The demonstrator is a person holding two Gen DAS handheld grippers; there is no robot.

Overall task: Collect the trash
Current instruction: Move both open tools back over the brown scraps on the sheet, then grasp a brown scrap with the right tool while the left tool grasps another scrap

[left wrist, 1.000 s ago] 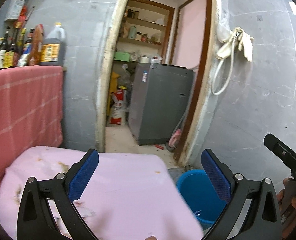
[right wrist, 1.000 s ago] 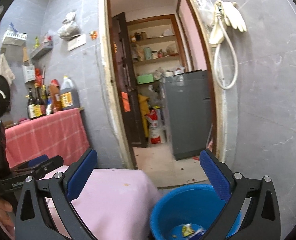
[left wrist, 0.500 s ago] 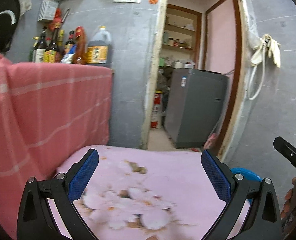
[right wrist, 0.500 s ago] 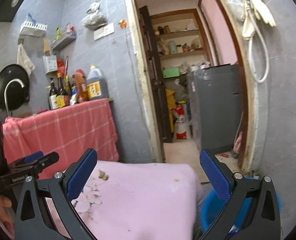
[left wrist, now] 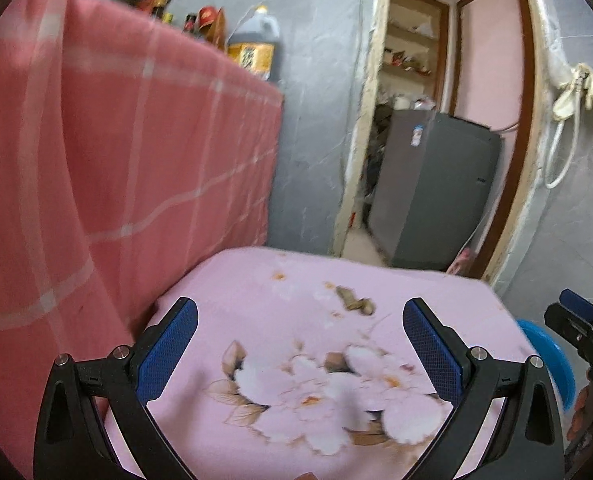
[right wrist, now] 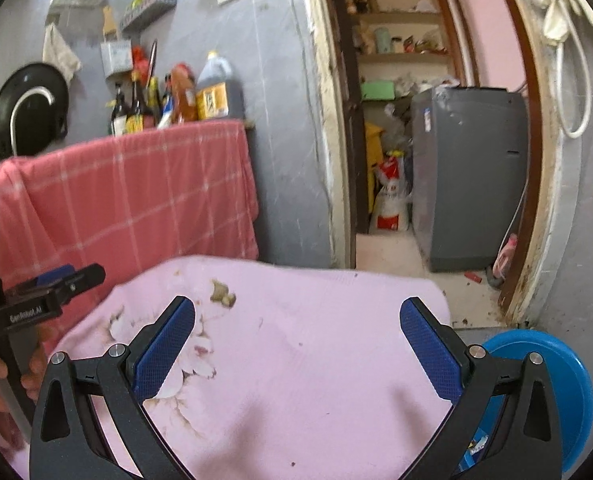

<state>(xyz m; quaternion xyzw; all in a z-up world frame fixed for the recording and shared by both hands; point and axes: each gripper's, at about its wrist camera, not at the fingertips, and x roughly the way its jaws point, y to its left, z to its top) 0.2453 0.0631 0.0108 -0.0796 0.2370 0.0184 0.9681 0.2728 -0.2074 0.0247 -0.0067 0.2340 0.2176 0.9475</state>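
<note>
A small brownish crumpled scrap (left wrist: pixel 354 301) lies on the pink flower-printed cloth (left wrist: pixel 296 296), ahead of my left gripper (left wrist: pixel 298 334), which is open and empty. The right wrist view shows the same scrap (right wrist: pixel 222 294) near the cloth's far left, beyond my right gripper (right wrist: pixel 296 334), also open and empty. A blue basin (right wrist: pixel 552 364) stands on the floor at the right of the cloth, with a bit of wrapper (right wrist: pixel 478 442) inside. The basin's rim (left wrist: pixel 546 350) shows at the right in the left wrist view. Each gripper appears at the edge of the other's view.
A pink checked cloth (right wrist: pixel 136 192) hangs over a counter at the left, with several bottles (right wrist: pixel 176 98) on top. Behind the table an open doorway (right wrist: pixel 396 120) leads to a storeroom with a grey washing machine (right wrist: pixel 464 176). A hose and gloves (right wrist: pixel 564 24) hang on the right wall.
Both grippers have swung left, away from the blue basin and over the pink cloth. The basin has slid to the right edge of both views, and the scrap has come into sight.
</note>
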